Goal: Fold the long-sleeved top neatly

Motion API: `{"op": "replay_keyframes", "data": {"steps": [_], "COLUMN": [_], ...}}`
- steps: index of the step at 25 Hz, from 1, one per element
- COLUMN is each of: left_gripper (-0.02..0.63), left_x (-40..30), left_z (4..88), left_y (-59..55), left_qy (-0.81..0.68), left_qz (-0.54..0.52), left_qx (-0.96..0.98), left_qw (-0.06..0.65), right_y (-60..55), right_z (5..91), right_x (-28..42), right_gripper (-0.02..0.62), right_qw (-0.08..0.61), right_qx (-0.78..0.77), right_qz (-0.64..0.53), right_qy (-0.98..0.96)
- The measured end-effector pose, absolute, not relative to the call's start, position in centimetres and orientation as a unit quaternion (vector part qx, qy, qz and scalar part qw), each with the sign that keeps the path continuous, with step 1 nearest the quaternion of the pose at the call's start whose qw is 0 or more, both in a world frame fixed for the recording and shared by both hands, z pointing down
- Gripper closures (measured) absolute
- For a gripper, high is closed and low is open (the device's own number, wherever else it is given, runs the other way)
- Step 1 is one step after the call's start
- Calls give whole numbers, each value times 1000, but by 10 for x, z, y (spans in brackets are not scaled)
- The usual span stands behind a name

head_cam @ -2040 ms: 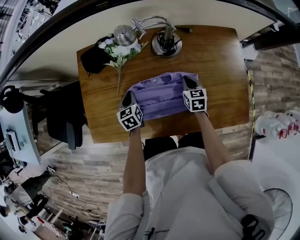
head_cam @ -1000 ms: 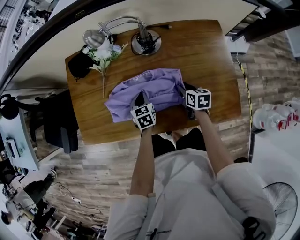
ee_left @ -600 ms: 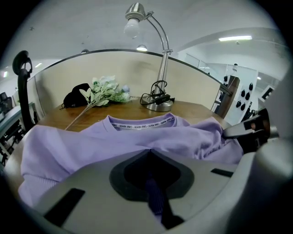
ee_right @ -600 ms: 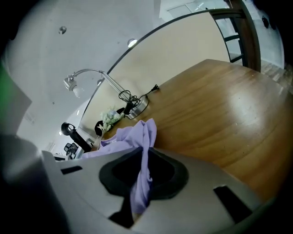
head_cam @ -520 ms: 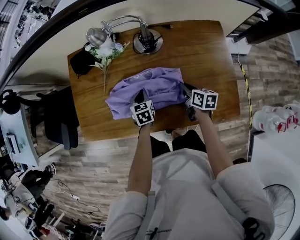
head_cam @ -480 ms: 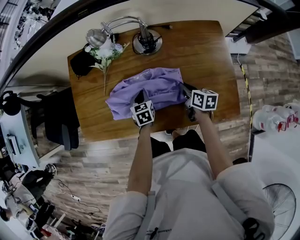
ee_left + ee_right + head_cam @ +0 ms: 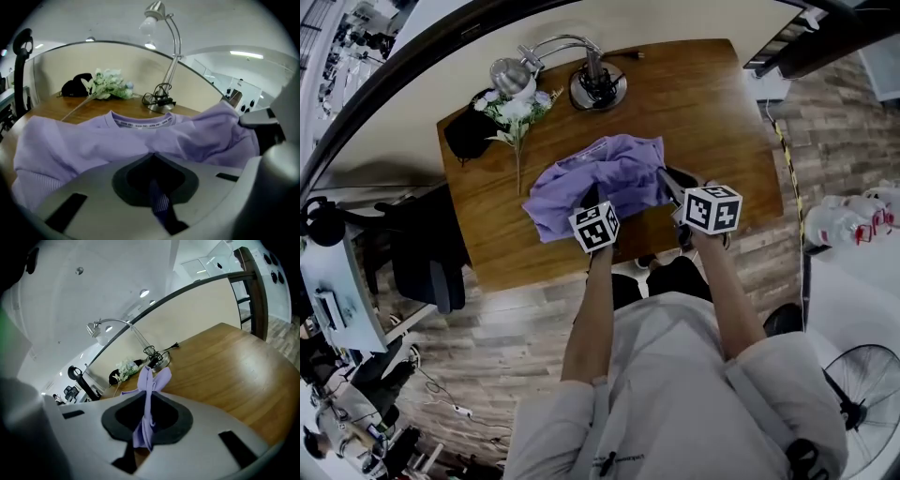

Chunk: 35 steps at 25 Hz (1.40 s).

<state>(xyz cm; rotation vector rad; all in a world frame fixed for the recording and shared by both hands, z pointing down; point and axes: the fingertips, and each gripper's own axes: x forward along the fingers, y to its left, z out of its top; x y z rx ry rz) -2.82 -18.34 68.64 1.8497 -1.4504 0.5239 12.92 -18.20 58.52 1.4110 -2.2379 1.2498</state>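
Judging by the rumpled heap ahead of both grippers, the long-sleeved top (image 7: 605, 173) was only part-folded. Its cloth was clamped in the left gripper (image 7: 587, 199) and in the right gripper (image 7: 668, 180), whose jaws had just been closed on it. Neat squaring was left.

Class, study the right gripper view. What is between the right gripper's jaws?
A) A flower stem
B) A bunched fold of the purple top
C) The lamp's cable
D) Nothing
B: in the right gripper view the right gripper has just been closing its jaws, and they now pinch a bunched strip of the purple top, which stands up from between them.
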Motion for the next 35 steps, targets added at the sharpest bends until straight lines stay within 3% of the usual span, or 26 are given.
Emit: {"op": "replay_keyframes", "data": {"steps": [7,18,27,35], "left_gripper": [581,581,581,581], "left_x": [-45,-165,-222,-269], "left_z": [627,611,615,616], "left_y": [-184,-172,-159,-154], "left_qy": [-523,-534,-530,-542], "left_qz": [132,116,101,97], "left_qx": [772,776,780,772], "left_qw": [336,316,318,318], "right_y": [-175,-152,-141,-134], "right_z": [545,521,557,604], "right_x": [77,-35,-136,-182], "right_gripper": [551,551,551,551], "right_qw": [107,190,217,246], "right_qx": [490,505,513,526], "right_qz": [382,306,299,318], "right_qy": [-776,-785,-775,-749]}}
